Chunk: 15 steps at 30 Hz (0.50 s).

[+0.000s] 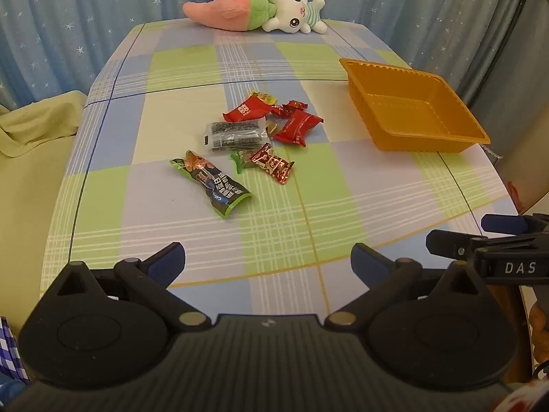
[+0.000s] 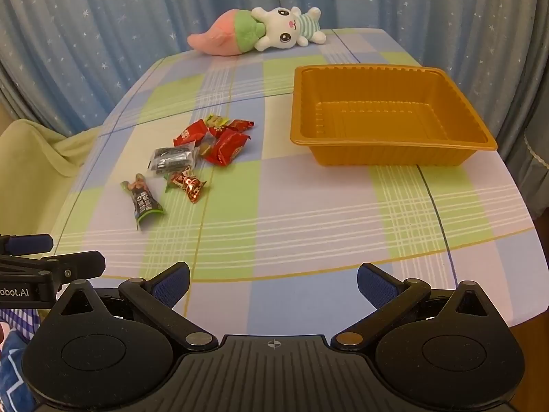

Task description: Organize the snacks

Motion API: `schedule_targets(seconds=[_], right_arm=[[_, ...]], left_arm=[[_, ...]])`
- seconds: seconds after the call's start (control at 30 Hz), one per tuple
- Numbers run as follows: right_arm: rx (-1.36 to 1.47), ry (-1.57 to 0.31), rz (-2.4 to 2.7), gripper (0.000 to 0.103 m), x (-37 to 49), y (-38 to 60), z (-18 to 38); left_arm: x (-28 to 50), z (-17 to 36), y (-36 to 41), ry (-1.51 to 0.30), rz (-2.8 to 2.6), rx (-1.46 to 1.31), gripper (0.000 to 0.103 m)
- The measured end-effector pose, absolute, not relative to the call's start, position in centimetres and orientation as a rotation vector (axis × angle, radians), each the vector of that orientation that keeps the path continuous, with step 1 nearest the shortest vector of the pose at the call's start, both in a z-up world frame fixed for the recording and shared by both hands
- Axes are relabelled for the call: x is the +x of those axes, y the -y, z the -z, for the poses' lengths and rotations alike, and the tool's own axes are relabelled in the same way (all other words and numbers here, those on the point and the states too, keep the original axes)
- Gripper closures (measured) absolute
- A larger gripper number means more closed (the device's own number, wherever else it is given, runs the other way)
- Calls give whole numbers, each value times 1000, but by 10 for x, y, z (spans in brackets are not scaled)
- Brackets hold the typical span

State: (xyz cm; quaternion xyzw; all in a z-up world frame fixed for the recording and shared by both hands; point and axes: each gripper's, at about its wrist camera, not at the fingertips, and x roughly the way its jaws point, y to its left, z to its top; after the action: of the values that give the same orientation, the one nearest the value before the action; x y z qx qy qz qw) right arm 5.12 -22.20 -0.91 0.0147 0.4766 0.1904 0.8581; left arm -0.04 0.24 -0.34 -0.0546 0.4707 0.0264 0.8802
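Both the left claw (image 1: 267,261) and the right claw (image 2: 273,283) stand spread wide and empty over the near edge of the checked-cloth tabletop (image 2: 308,213), with bare cloth ahead. The crinkly snack wrappers (image 1: 255,137), about eight, lie clustered mid-table. One ribbed orange plastic tray (image 2: 387,158) sits apart, near the right edge.

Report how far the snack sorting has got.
Nothing looks done yet: the orange ribbed plastic tray is empty. Nothing is in hand either: the left gripper and right gripper are both open over the near edge of the checked tablecloth, with nothing between their fingers. All of it is left: the pile of wrapped snacks lies loose on the cloth, beside the tray.
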Motion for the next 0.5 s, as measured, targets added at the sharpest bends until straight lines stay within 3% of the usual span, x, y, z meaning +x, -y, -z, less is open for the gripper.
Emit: schedule_targets(seconds=[0.5], right_arm=[[24, -1003, -398, 0, 51, 219, 10]], left_arm=[[-2, 4, -10, -981, -58, -125, 0]])
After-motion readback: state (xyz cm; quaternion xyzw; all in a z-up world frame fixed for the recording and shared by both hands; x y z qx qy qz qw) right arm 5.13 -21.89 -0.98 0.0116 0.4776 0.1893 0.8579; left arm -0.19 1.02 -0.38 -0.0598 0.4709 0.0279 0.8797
